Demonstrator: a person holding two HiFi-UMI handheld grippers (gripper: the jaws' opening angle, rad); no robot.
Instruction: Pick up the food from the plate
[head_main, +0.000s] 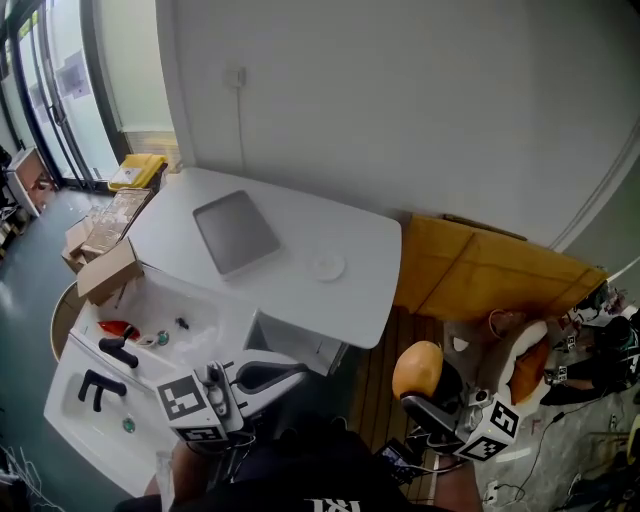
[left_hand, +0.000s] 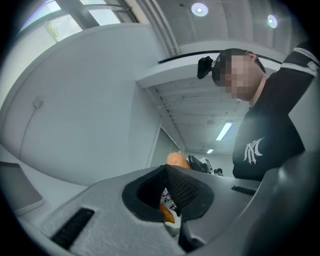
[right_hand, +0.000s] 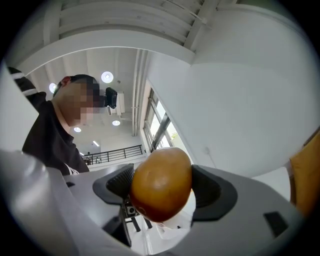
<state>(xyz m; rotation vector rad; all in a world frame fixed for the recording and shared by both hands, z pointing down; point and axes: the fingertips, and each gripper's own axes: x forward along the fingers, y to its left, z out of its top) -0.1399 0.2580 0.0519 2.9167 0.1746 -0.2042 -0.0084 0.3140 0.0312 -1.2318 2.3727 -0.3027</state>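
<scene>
Gripping the orange-brown, egg-shaped food (right_hand: 160, 181) from both sides with its two pads, the right claw (right_hand: 162, 186) holds it in the air at the near right of the scene, off the white counter (head_main: 300, 215). The left claw (left_hand: 167, 172) has its pads pressed together at the tips, and it hangs at the near left. Farther away, a small white plate (head_main: 327, 266) lies on the counter toward its right edge, and a gray tray (head_main: 235, 230) lies to the left of it.
</scene>
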